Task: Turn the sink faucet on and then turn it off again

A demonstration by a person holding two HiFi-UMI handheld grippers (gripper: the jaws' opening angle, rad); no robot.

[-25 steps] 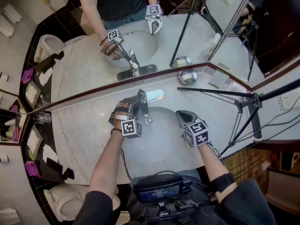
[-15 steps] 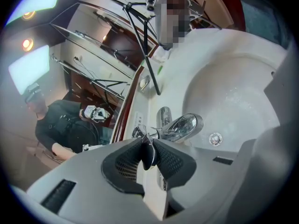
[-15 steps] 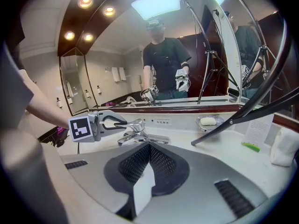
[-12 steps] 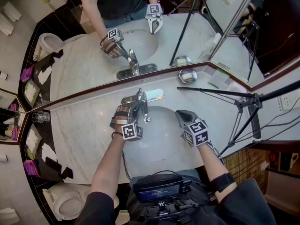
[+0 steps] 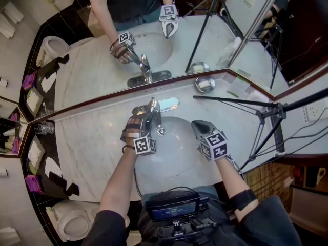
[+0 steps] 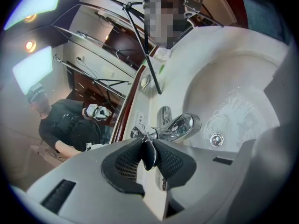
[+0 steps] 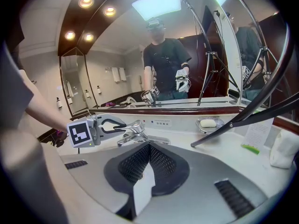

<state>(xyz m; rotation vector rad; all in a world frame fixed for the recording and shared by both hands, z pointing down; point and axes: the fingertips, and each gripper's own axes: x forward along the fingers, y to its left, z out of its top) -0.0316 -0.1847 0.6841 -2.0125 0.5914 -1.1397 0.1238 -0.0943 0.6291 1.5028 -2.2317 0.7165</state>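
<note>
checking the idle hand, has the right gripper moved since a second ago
No. The right gripper sits at the same spot by the right edge of the sink basin, same gap to the faucet spout as a second ago.

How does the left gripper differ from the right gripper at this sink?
The left gripper is shut on the faucet lever; the right gripper is shut on nothing. The left gripper reaches to the back of the basin; the right gripper hangs at the basin's right side, clear of the lever. Each carries a marker cube.
</note>
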